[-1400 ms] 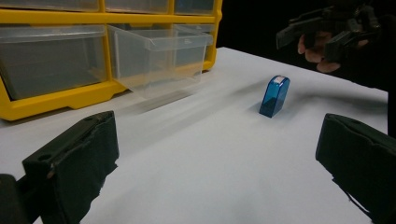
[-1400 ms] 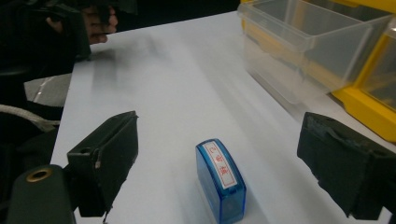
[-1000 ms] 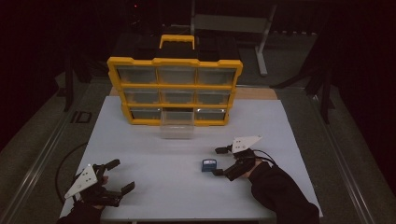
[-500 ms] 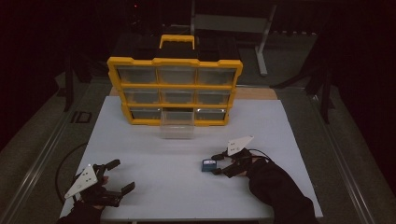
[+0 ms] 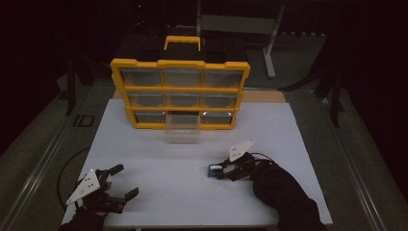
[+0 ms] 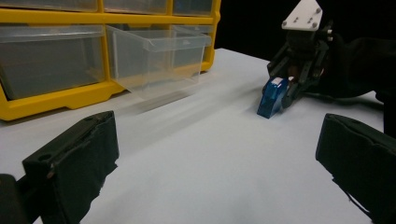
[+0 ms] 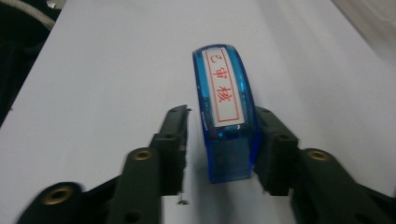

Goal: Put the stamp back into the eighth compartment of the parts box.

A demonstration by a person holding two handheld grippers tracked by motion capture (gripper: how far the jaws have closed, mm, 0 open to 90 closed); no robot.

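Right tool (image 5: pixel 222 172) lowered, jaws straddling blue stamp (image 7: pixel 226 116), seemingly loose

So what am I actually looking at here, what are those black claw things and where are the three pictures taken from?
A person holds a two-jaw tool in each hand. The high view looks down on a white table; the other two come from cameras riding on each tool. At the back stands a yellow drawer organizer with one clear drawer pulled out. The left tool rests open near the table's front edge, holding nothing. The right tool has its jaws either side of a small blue stamp with red characters; one jaw touches it, the other shows a gap.
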